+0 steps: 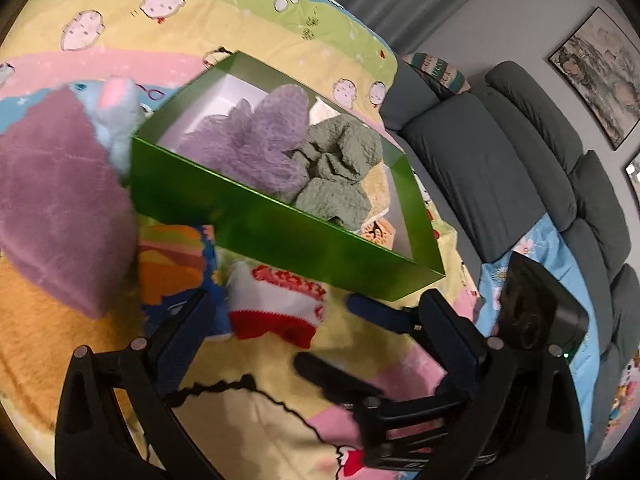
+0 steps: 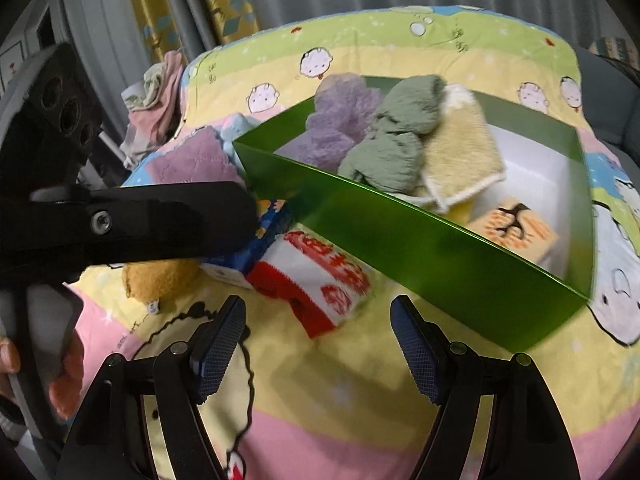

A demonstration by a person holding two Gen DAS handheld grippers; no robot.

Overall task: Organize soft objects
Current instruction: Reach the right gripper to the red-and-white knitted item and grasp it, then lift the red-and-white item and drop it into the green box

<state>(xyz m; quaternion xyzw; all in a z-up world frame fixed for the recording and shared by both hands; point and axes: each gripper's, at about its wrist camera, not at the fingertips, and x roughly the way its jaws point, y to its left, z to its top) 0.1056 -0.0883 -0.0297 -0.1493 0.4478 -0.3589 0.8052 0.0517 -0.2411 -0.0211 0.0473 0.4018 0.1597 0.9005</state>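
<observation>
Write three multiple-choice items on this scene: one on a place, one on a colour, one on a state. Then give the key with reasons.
1. Where is the red-and-white cloth?
A. inside the box
B. on the blanket in front of the box
C. on the sofa

2. What colour is the box outside?
A. green
B. blue
C. brown

3. How is the right gripper?
A. shut on a cloth
B. shut, empty
C. open, empty

Key: B, it lies outside the near wall; A, its walls are shiny green; C, its fingers stand apart with nothing between.

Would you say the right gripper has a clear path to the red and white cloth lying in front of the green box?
Probably yes: the right gripper is open and empty, the red and white cloth lies just ahead of it, nothing between them.
</observation>
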